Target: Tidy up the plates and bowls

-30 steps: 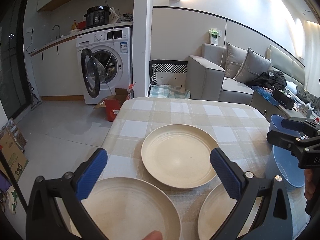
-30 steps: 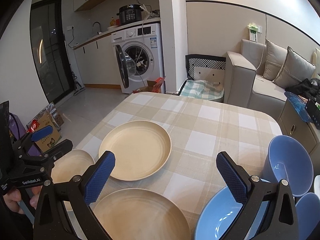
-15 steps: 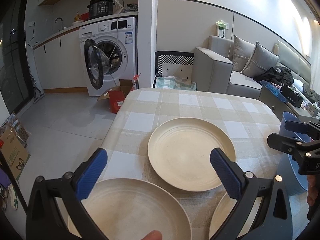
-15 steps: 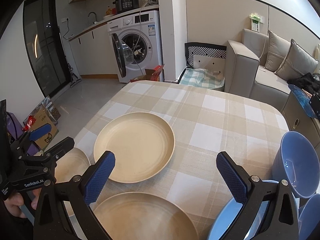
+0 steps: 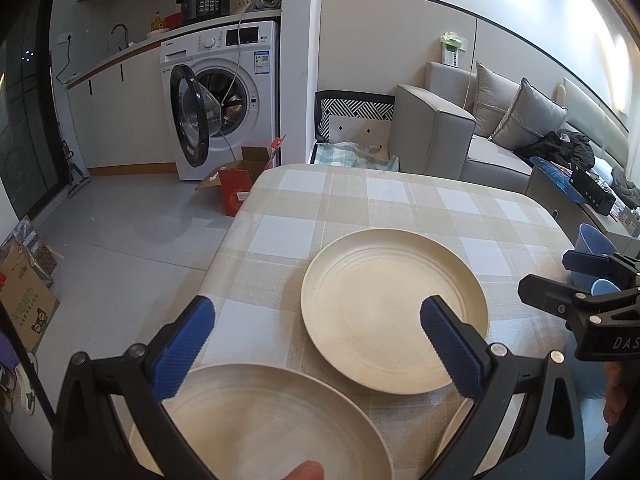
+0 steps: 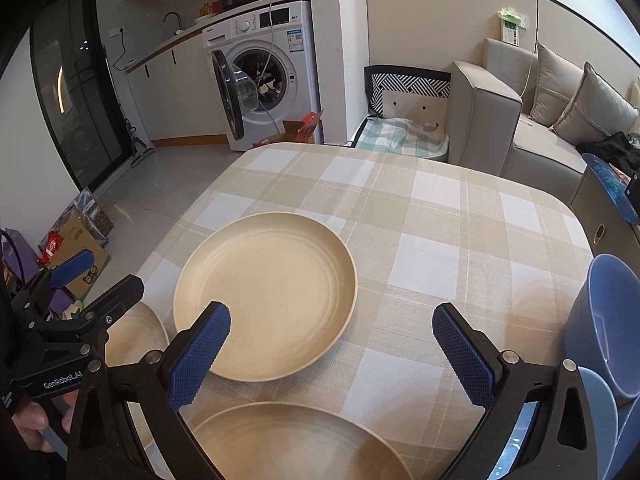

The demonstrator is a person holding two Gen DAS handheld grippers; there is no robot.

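Ahead of the left gripper (image 5: 316, 344) lies a plate (image 5: 394, 312).

"GenRobot.AI" in white on the left tool (image 6: 68, 280), "DAS" on the right tool (image 5: 576, 276)

3 matt cream plates (image 5: 394, 312) are seen on a woven checked tablecloth (image 6: 440, 216). Glossy blue bowls (image 6: 612, 320) and ribbed blue rubber pads (image 6: 200, 356) on black plastic are shown.
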